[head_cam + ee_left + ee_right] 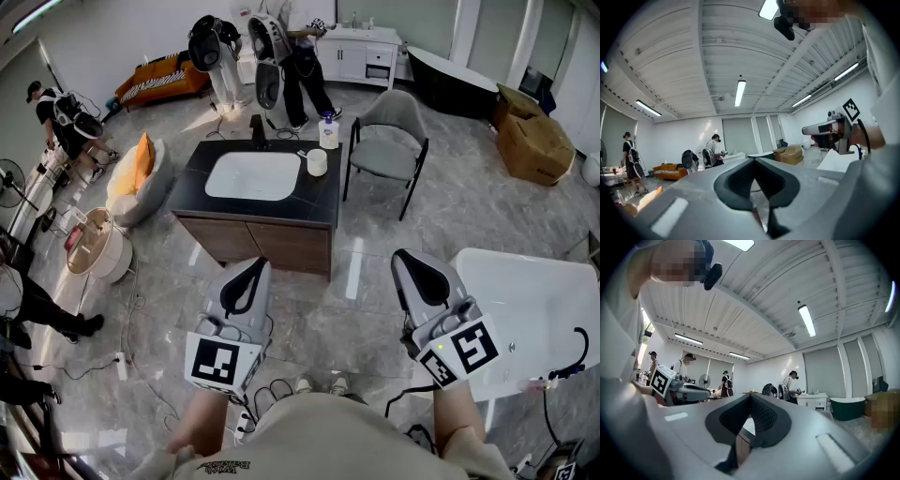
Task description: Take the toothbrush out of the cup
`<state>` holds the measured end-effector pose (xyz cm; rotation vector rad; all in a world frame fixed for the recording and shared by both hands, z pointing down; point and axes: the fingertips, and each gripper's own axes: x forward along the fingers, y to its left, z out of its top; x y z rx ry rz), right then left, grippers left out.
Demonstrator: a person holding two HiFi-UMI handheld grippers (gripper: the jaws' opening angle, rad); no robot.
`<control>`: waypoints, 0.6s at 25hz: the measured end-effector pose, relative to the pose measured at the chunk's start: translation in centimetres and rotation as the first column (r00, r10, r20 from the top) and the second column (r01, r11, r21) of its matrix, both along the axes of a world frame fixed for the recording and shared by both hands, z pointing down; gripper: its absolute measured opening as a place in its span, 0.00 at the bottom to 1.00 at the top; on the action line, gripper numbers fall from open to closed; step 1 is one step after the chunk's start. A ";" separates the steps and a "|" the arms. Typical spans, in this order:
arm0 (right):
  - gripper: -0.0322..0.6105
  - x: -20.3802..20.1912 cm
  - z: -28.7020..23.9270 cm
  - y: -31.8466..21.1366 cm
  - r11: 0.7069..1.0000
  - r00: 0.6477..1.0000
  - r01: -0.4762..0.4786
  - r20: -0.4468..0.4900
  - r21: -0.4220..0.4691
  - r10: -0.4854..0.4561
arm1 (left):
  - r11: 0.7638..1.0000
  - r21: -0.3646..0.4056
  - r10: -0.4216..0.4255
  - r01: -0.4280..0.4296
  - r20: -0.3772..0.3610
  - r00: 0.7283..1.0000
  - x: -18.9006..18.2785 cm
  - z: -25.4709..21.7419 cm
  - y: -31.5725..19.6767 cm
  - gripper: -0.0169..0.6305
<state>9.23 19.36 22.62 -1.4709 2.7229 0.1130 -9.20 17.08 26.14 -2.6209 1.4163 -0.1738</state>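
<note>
Head view: my left grey gripper [255,270] and right grey gripper [409,258] hang before the dark vanity counter with white basin [319,194], well apart from it. The small white cup [317,161] stands on its right part; the toothbrush I cannot make out. Left gripper view: jaws together, empty. Right gripper view: the same.

The right gripper [750,396] points level into the room. Its two dark pads [765,417] are pressed together, with nothing between them. Under them shows a piece of brown cabinet [742,446]. At the left the left gripper [696,391] is held up, with its marker cube [662,380]. Far behind, a person with a backpack [791,386] stands at a white vanity [812,401]. A dark green bathtub [847,408] is just beside it.
</note>
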 end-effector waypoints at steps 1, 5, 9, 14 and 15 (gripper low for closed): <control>0.05 -0.1 -0.1 0.0 1.000 1.000 -0.001 -0.006 0.003 0.001 | 1.000 0.001 -0.001 0.001 -0.004 1.000 -0.1 0.0 0.1 0.03; 0.05 -0.2 -0.2 0.0 1.000 1.000 0.000 0.001 -0.001 0.000 | 1.000 0.006 -0.005 0.005 -0.011 1.000 -0.5 -0.2 0.2 0.03; 0.05 -0.3 -0.3 0.2 1.000 1.000 0.005 0.014 -0.012 -0.005 | 1.000 0.005 -0.007 0.007 -0.012 1.000 -0.8 -0.5 0.3 0.03; 0.05 -0.3 -0.1 0.7 1.000 1.000 0.008 0.003 -0.020 -0.008 | 1.000 -0.001 -0.010 0.010 -0.011 1.000 -0.9 -0.3 0.7 0.03; 0.05 -0.3 0.0 0.7 1.000 1.000 0.004 0.003 -0.021 -0.004 | 1.000 -0.001 -0.011 0.011 -0.011 1.000 -0.9 -0.3 0.8 0.03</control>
